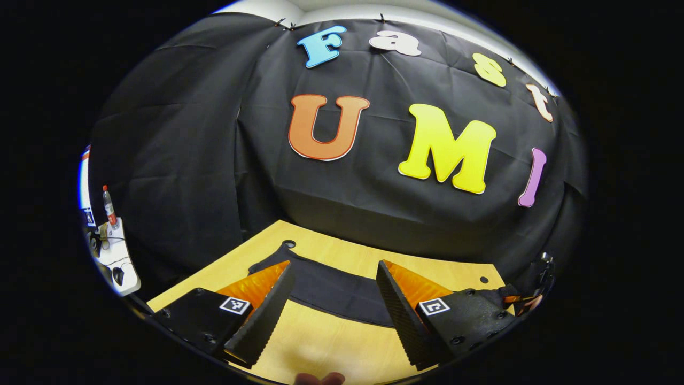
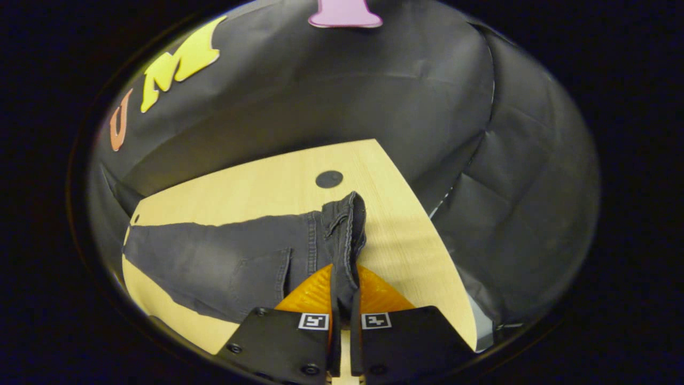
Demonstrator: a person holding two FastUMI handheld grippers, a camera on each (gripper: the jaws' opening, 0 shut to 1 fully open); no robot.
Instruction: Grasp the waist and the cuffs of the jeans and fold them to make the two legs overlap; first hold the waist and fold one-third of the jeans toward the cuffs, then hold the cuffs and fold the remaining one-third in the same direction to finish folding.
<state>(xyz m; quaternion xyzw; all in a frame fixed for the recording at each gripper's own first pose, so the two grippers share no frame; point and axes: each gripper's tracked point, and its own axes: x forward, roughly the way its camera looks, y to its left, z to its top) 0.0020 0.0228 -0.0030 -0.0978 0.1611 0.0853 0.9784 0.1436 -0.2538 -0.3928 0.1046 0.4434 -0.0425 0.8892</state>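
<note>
Dark grey jeans lie flat on the light wooden table, legs stretching away to the left in the right gripper view. My right gripper is shut on the waistband, which stands bunched up between its fingers near the table's right edge. In the left gripper view the jeans show as a dark band across the table. My left gripper is open just short of that band, with nothing between its fingers. The other gripper shows small at the far right, at the end of the jeans.
Black cloth walls close the table in at the back and sides. Round cable holes sit in the tabletop near the jeans. A white side table with a bottle stands off to the left. A fingertip shows at the bottom edge.
</note>
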